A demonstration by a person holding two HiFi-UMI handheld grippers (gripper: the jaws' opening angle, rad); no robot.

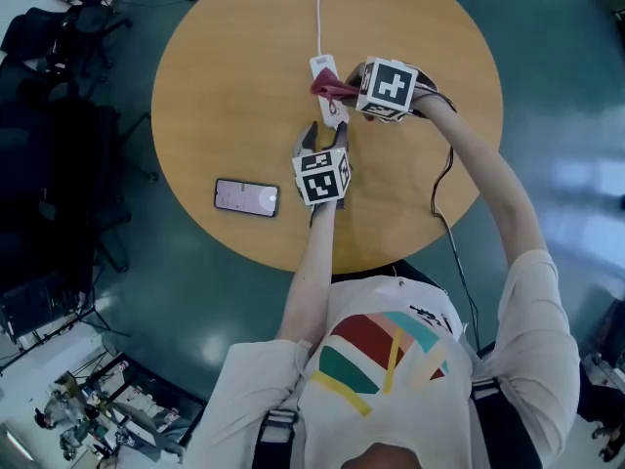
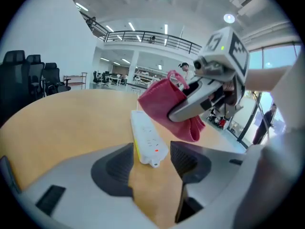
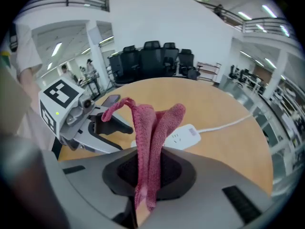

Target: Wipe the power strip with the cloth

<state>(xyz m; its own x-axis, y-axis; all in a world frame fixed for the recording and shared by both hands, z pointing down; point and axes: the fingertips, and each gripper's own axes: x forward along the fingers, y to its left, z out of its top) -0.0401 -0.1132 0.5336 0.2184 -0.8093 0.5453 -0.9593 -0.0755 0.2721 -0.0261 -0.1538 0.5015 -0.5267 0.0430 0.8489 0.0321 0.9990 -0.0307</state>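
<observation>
A white power strip (image 1: 323, 68) lies on the round wooden table (image 1: 225, 86), its cable running to the far edge. My right gripper (image 1: 344, 92) is shut on a red cloth (image 1: 328, 89), which hangs just above the strip's near half; whether it touches the strip I cannot tell. In the right gripper view the cloth (image 3: 151, 123) stands pinched between the jaws, with the strip (image 3: 185, 137) behind it. My left gripper (image 1: 322, 137) stands open just short of the strip's near end. In its own view the strip (image 2: 147, 140) lies beyond the empty jaws, below the cloth (image 2: 164, 106).
A phone (image 1: 246, 196) lies face up on the table, left of my left gripper. Black office chairs (image 1: 49, 115) stand on the floor left of the table. A dark cable (image 1: 444, 179) hangs from my right gripper across the table's near edge.
</observation>
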